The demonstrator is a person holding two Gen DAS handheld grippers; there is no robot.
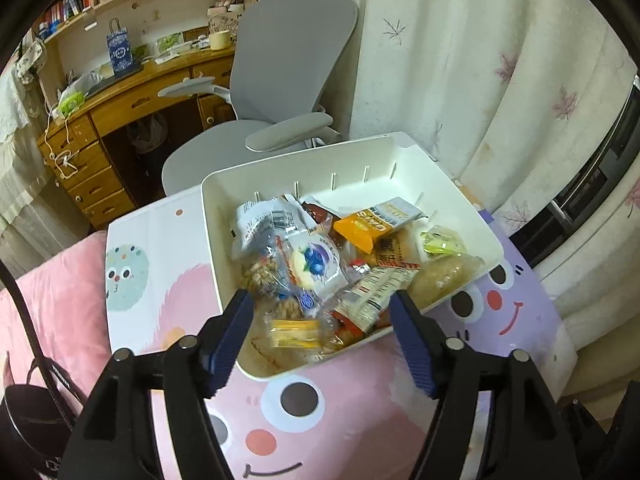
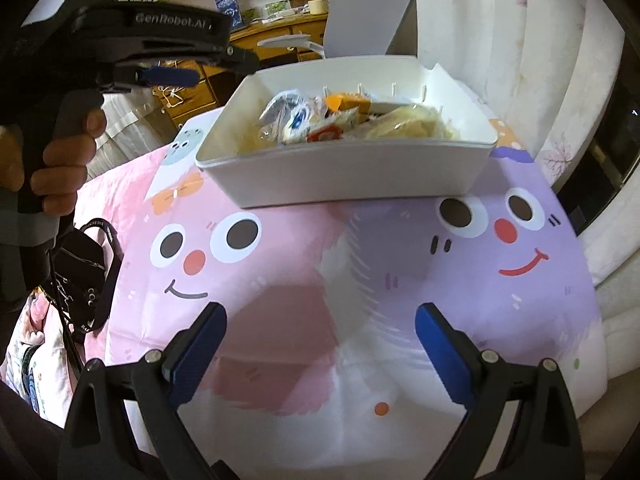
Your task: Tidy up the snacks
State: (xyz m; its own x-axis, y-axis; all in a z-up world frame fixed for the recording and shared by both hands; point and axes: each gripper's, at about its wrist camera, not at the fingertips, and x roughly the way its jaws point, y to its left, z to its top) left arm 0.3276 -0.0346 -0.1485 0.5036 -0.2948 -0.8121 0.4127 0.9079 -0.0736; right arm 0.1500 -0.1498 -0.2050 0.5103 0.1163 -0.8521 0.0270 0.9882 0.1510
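Note:
A white plastic box stands on a cartoon-face tablecloth, filled with several wrapped snacks. Among them are a blueberry packet, an orange packet, a yellow-filled clear wrapper and a pale bun bag. My left gripper hovers open over the box's near corner, with nothing between its blue pads. In the right wrist view the same box sits at the far side of the table. My right gripper is open above bare cloth, well short of the box. A hand holds the left gripper at the upper left.
A grey office chair stands just behind the table, with a wooden desk and bookshelves beyond it. A white curtain hangs on the right. A black bag lies at the table's left edge on pink bedding.

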